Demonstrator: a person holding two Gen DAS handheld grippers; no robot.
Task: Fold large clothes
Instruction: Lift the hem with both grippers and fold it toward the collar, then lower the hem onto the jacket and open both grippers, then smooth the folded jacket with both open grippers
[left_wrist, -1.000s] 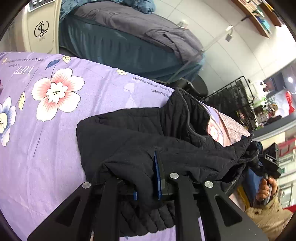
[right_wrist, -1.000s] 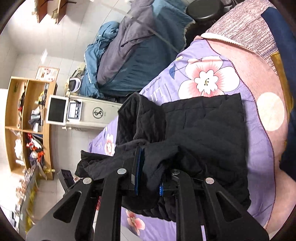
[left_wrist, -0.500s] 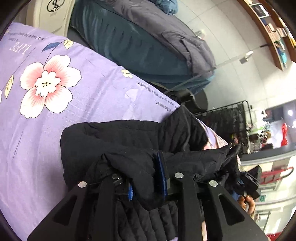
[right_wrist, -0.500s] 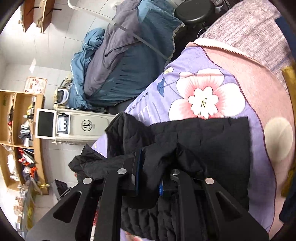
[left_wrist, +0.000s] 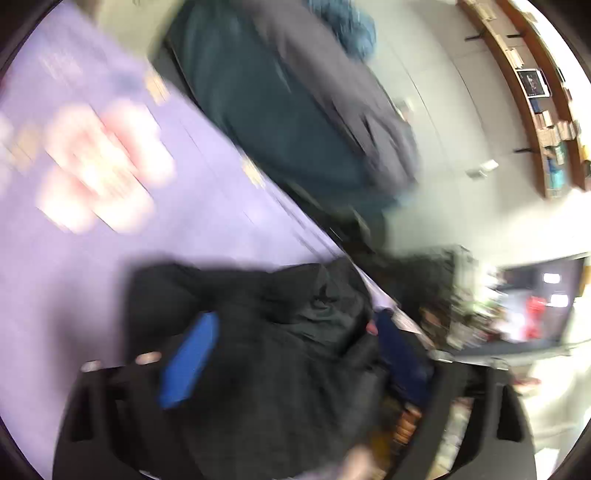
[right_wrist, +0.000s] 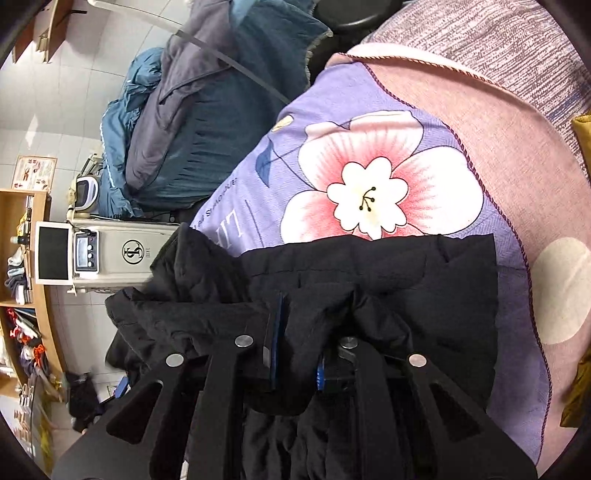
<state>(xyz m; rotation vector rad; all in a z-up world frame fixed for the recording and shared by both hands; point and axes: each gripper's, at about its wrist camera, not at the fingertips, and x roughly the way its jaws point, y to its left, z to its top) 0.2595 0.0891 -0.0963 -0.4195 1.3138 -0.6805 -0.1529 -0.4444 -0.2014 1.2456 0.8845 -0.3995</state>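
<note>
A black quilted jacket (right_wrist: 399, 280) lies bunched on a purple flowered bedsheet (right_wrist: 354, 192). My right gripper (right_wrist: 295, 354) is shut on a fold of the jacket, black cloth pinched between its blue pads. The left wrist view is heavily blurred: the jacket (left_wrist: 288, 332) fills the space between the fingers of my left gripper (left_wrist: 291, 354), and the two blue pads stand wide apart, one pad (left_wrist: 188, 362) at the left. Whether that cloth is gripped is unclear.
A second bed with teal and grey bedding (right_wrist: 207, 122) stands beyond the sheet. A white machine with a screen (right_wrist: 92, 254) and wooden shelves (right_wrist: 22, 280) are at the left. A pink blanket (right_wrist: 498, 122) lies under the sheet's right edge.
My left gripper's pads have sprung wide apart and that view swings fast, blurred. My right gripper keeps its hold and has moved nearer the sheet.
</note>
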